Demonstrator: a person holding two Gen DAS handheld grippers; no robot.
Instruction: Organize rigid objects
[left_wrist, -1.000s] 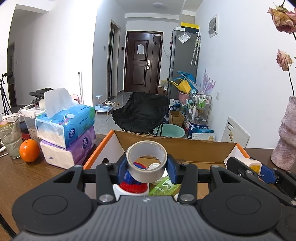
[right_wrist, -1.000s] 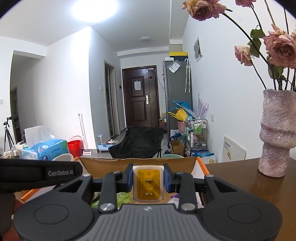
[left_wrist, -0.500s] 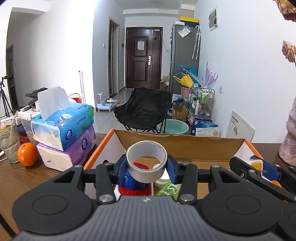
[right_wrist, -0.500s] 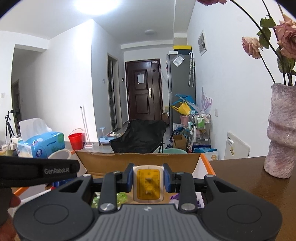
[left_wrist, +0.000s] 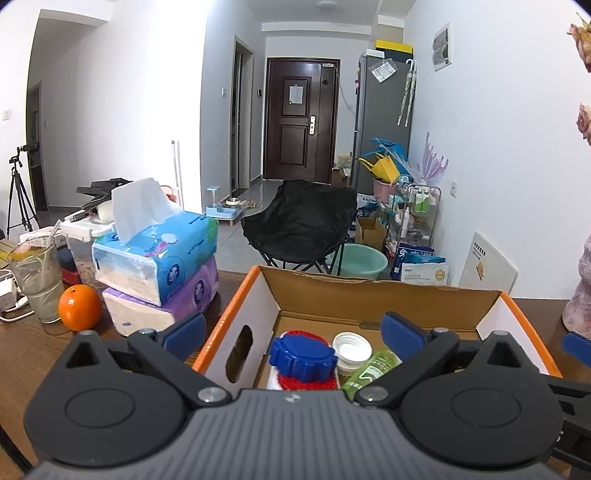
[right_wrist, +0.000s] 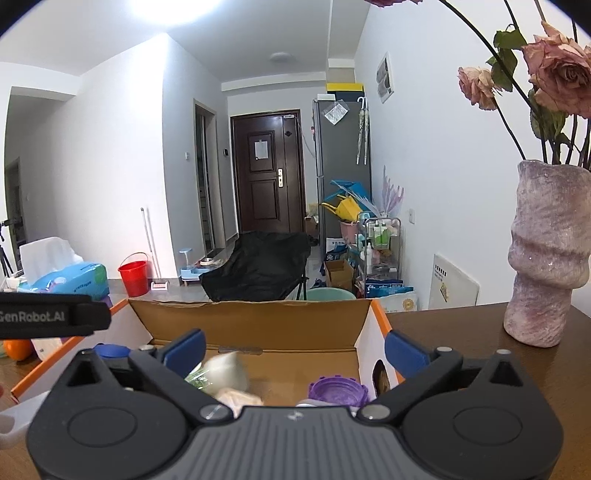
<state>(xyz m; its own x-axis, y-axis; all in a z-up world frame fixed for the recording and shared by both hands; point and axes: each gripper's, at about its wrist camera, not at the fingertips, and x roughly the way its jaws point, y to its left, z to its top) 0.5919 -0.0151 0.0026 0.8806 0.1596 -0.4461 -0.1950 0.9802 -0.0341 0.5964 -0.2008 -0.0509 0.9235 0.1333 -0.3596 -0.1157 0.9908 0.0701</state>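
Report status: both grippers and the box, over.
Left gripper and right gripper opening, nothing between pads. Cardboard box below both, holding blue lid, purple lid. Nothing blocking.

Left gripper (left_wrist: 294, 334): we see its jaws opening; the tape roll we held is gone from between them.
Right gripper (right_wrist: 294, 349): jaws opening too; the yellow plug has left them.

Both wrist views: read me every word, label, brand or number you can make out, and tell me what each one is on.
"GenRobot.AI", first letter partly cut off: on the black strap at the left edge of the right wrist view.
Tissue packs: printed text and round logos, too small to read.
White board leaning on the wall: print too blurred to read.
Green bottle in the cardboard box: label unreadable.
Blue bag on the floor: large characters, not legible.
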